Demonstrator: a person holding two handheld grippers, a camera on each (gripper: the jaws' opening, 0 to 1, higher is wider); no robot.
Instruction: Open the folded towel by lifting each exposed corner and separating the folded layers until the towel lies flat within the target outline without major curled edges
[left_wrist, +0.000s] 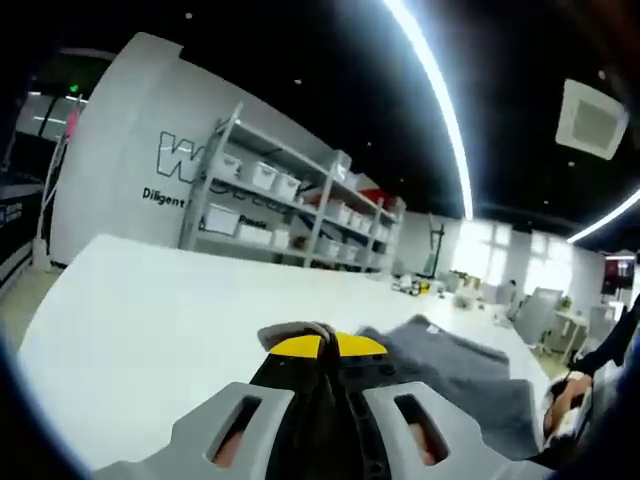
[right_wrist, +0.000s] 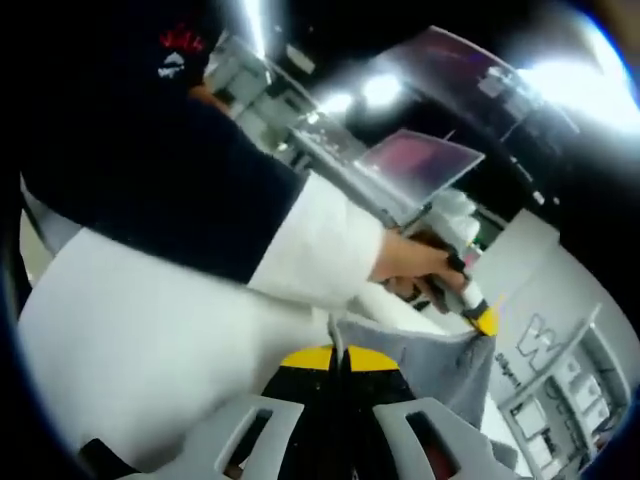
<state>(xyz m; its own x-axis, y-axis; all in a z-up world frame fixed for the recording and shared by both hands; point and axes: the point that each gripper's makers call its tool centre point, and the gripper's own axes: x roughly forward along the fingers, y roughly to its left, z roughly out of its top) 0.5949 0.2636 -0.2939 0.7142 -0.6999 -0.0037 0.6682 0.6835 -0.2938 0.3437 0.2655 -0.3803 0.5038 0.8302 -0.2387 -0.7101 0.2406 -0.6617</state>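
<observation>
The grey towel (left_wrist: 455, 375) lies partly spread on the white table (left_wrist: 150, 310), running right from my left gripper (left_wrist: 320, 344). That gripper's yellow-tipped jaws are shut, with a grey fold of towel edge pinched at the tips. In the right gripper view, my right gripper (right_wrist: 340, 357) is shut on another edge of the towel (right_wrist: 440, 362), which hangs lifted and stretched between the two grippers. The left gripper (right_wrist: 484, 320), held by a hand, grips the towel's far corner.
Metal shelves (left_wrist: 290, 210) with white bins stand behind the table. A person's white sleeve (right_wrist: 310, 245) and dark top are close to the right gripper. A hand (left_wrist: 568, 398) shows at the table's right edge. Small items (left_wrist: 425, 285) sit at the far end.
</observation>
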